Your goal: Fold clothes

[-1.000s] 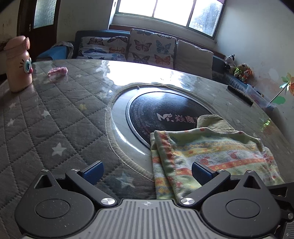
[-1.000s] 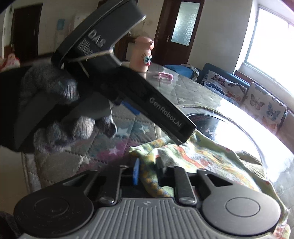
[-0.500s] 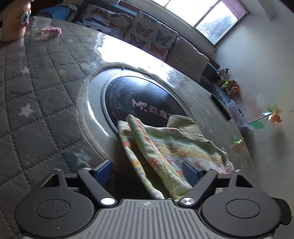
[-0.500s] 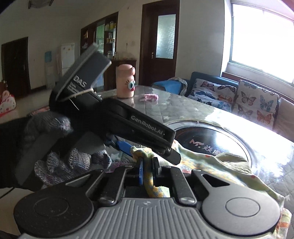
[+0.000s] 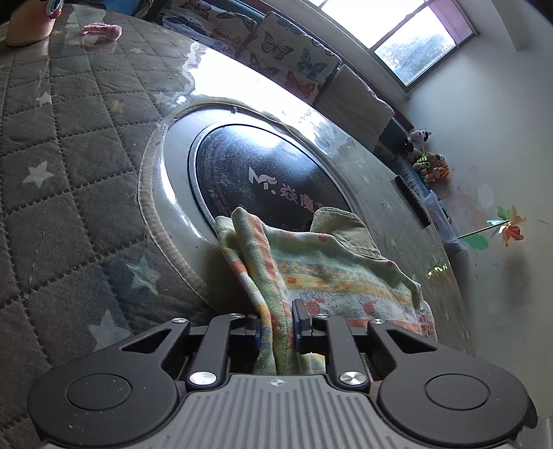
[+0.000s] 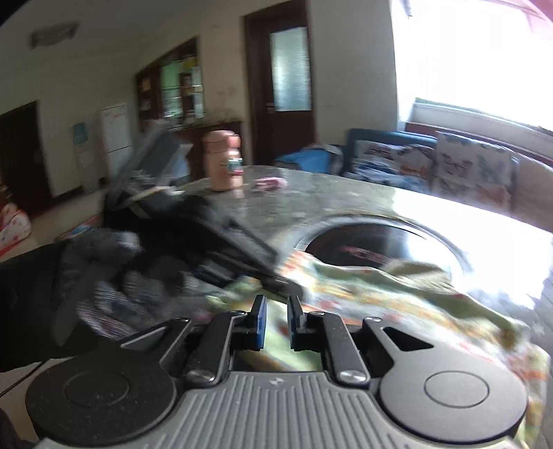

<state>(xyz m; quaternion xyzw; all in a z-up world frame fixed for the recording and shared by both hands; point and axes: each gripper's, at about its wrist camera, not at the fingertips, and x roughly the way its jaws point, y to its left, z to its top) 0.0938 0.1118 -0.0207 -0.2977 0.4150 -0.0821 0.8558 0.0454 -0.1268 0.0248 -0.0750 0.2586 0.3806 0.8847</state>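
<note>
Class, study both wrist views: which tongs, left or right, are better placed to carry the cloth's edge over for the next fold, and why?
Left. The left tongs are shut on the patterned cloth, its edge bunched between them. The right tongs stand slightly apart, and the blur hides whether they grip anything.

**Left tongs: patterned garment in grip, round worktop**

Left tongs (image 5: 276, 323), blue-padded, closed on a bunched fold of patterned garment (image 5: 331, 273); cloth pale green with orange and yellow bands, lifted at the near edge, remainder lying across the black glass disc (image 5: 262, 172) set in the worktop (image 5: 69, 155). Worktop covered by grey quilted star-print mat. Pink bottle (image 5: 31, 24) and small pink item (image 5: 102, 31) at far left. Butterfly-print cushions (image 5: 293, 58) behind; soft toys (image 5: 427, 159) and pinwheel (image 5: 508, 229) at right.
</note>
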